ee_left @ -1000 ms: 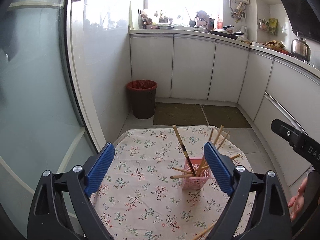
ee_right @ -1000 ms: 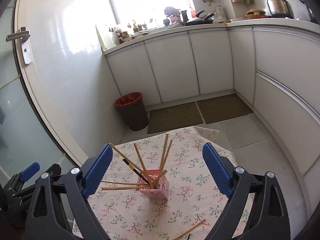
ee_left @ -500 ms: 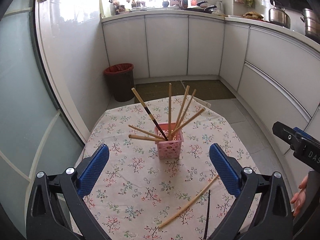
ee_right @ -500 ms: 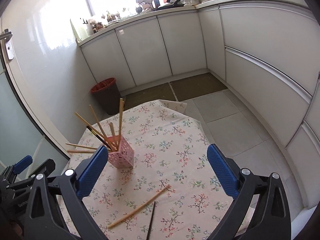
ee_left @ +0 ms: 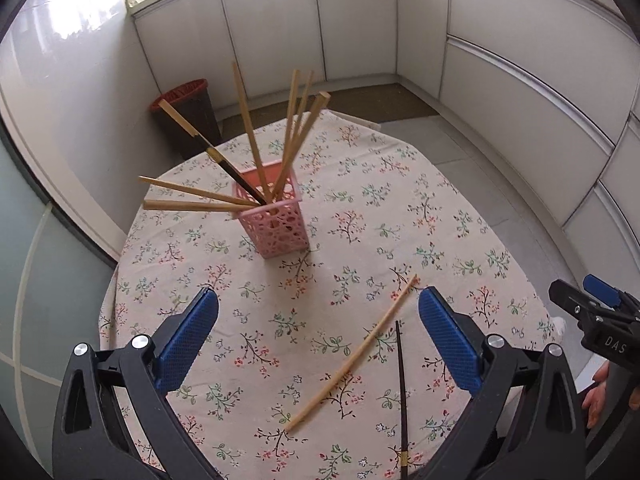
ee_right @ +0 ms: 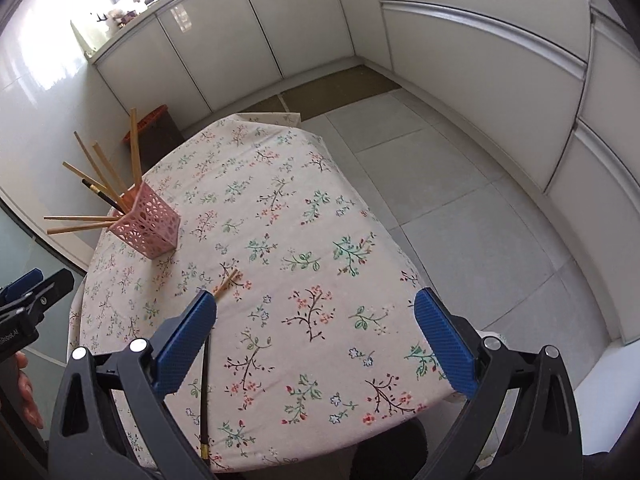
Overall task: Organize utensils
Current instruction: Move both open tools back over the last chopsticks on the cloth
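Left fingers: left gripper (ee_left: 318, 336) spread wide, nothing between the pads, hovering over the flowered tablecloth (ee_left: 360, 216).
Right fingers: right gripper (ee_right: 316, 338) spread wide too, empty, above the cloth near its edge.
Pink basket (ee_left: 276, 218): well ahead of the left fingers, upright, holding several chopsticks (ee_left: 294, 140) fanned outward.
Pale chopstick (ee_left: 354, 362): flat on the cloth, slanting between the left fingers, touching neither.
Dark chopstick (ee_left: 402, 396): flat, just inside the left gripper's right finger; in the right view it runs under the left finger.
Bin (ee_left: 188, 114): on the floor beyond the table.
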Available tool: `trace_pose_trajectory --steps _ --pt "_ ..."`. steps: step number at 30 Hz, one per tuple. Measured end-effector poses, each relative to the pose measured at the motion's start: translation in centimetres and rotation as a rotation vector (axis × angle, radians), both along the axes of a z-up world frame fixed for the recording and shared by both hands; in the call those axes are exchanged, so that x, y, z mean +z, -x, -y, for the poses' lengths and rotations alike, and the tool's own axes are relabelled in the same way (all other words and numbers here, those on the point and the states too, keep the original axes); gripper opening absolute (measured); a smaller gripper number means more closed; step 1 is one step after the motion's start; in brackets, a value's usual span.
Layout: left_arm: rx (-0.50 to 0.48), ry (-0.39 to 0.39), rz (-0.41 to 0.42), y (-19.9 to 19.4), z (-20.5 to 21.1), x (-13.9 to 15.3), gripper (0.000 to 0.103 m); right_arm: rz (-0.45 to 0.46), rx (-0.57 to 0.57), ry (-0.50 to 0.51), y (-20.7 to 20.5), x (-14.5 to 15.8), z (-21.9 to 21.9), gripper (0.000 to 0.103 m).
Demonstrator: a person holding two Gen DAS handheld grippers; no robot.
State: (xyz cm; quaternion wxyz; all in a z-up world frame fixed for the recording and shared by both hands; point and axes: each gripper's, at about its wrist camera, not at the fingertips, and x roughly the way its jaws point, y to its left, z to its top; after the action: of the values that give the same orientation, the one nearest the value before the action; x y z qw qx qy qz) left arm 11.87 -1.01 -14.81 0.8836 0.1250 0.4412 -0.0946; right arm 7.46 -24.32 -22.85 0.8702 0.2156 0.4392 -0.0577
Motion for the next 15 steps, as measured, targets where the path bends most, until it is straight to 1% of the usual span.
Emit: trace_pose_trajectory --steps 3,7,9,12,15 --pt "-0.053 0.004 -0.082 -0.8 1.1 -1.8 0.096 0.014 -0.011 -0.019 0.3 0.0 0.5 0.096" --pt "-0.135 0.013 -0.245 -2.7 2.7 -5.0 0.096 -0.016 0.016 -0.038 0.1 -0.6 0.1 0.096" --pt "-0.159 0.007 -0.306 -3.9 3.5 -6.6 0.096 -0.028 0.027 -0.046 0.0 -0.8 -0.1 0.096" --pt "-0.180 -0.008 -0.381 -5.7 4.6 -9.2 0.096 -0.030 0.028 -0.044 0.0 -1.0 -0.1 0.096" --pt "-0.180 -0.030 -0.415 -7.2 5.5 -11.1 0.096 -0.042 0.029 -0.044 0.0 -1.1 0.0 0.096"
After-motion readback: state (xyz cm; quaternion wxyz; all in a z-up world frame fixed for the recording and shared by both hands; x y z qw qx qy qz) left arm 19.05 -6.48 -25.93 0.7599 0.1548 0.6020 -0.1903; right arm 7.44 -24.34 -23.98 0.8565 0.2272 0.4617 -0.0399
